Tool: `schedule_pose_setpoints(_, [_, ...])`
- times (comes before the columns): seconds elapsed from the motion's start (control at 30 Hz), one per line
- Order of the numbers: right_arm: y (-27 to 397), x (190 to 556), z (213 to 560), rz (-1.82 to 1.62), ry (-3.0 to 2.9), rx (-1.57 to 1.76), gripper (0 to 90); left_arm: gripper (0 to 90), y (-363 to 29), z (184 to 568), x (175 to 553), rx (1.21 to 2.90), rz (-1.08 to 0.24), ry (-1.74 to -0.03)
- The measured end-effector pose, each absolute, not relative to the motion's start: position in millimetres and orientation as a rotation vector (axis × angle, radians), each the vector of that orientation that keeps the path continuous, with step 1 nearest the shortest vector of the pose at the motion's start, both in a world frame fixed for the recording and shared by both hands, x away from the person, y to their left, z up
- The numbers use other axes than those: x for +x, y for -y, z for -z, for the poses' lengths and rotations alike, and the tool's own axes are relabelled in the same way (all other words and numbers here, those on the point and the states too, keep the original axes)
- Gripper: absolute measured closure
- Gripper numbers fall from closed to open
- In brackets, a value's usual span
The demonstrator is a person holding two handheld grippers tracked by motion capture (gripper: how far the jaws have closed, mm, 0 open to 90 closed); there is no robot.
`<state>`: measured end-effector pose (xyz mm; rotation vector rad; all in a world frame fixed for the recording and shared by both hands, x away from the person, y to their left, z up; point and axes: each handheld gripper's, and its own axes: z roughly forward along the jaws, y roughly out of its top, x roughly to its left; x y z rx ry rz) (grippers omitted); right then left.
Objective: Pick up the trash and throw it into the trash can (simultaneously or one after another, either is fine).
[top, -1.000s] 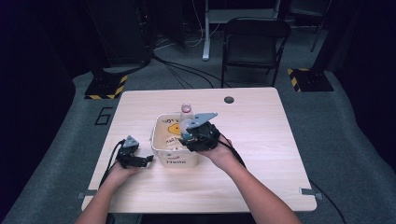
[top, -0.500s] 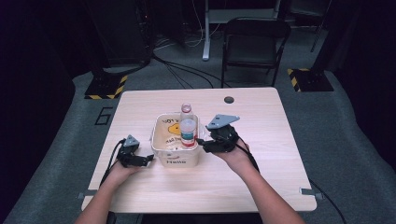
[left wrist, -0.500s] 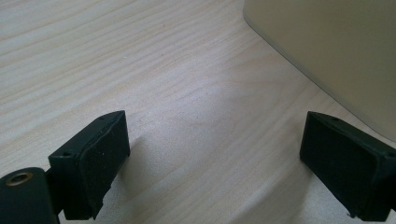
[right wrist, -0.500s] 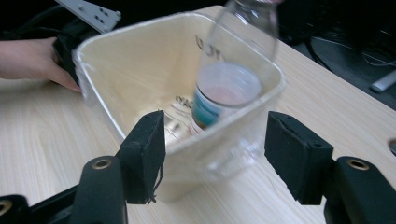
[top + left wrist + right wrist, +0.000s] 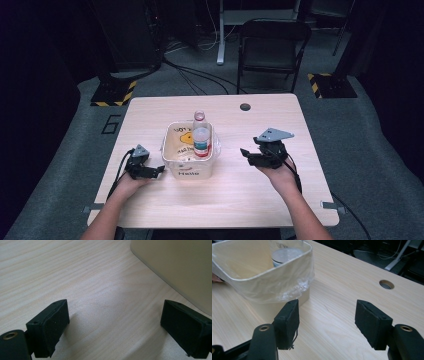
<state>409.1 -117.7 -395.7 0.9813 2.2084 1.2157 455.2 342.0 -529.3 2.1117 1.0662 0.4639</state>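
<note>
I take the bin as my landmark: a pale, plastic-lined tub with "Hello" printed on its near wall, standing near the middle of the tabletop. The bottle stands upright inside it, toward the far right corner, its cap rising above the rim; in my right gripper view I see its base through the bin wall.

My right tongs sit well to the right of the bin, over bare wood. Their jaws have just been opening and now stand spread, with nothing between them, and the bin's corner lies just ahead on their left.

My left tongs rest low on the tabletop just left of the bin's near-left corner, jaws spread wide over bare wood, with the bin wall beside them.
</note>
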Motion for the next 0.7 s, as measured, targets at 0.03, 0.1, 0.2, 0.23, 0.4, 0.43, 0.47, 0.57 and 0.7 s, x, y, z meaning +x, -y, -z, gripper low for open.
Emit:
schedule_pose_setpoints(0.03, [121,409,399,-1.210,-2.202,0.999,35.5,8.1,-342,529,455,2.111,-0.464,-1.066])
schedule_pose_setpoints(0.1, [126,408,403,-1.205,-2.188,1.014,35.4,8.2,-342,529,455,2.112,-0.464,-1.066])
schedule_pose_setpoints(0.2, [129,406,406,-1.185,-2.165,1.019,34.9,8.2,-342,529,455,2.111,-0.464,-1.067])
schedule_pose_setpoints(0.23, [132,404,409,-1.193,-2.153,1.029,34.9,8.2,-342,529,455,2.111,-0.464,-1.066])
schedule_pose_setpoints(0.4, [137,402,415,-1.203,-2.141,1.050,34.9,8.2,-342,529,455,2.111,-0.464,-1.066])
schedule_pose_setpoints(0.43, [139,402,417,-1.205,-2.139,1.057,34.9,8.2,-342,529,455,2.111,-0.464,-1.066])
schedule_pose_setpoints(0.47, [140,401,419,-1.204,-2.137,1.063,34.9,8.2,-342,529,455,2.111,-0.464,-1.066])
schedule_pose_setpoints(0.57, [144,400,429,-1.201,-2.136,1.090,34.9,8.2,-342,529,455,2.111,-0.464,-1.067])
schedule_pose_setpoints(0.7, [147,400,438,-1.187,-2.142,1.110,34.7,8.2,-342,529,455,2.110,-0.461,-1.070])
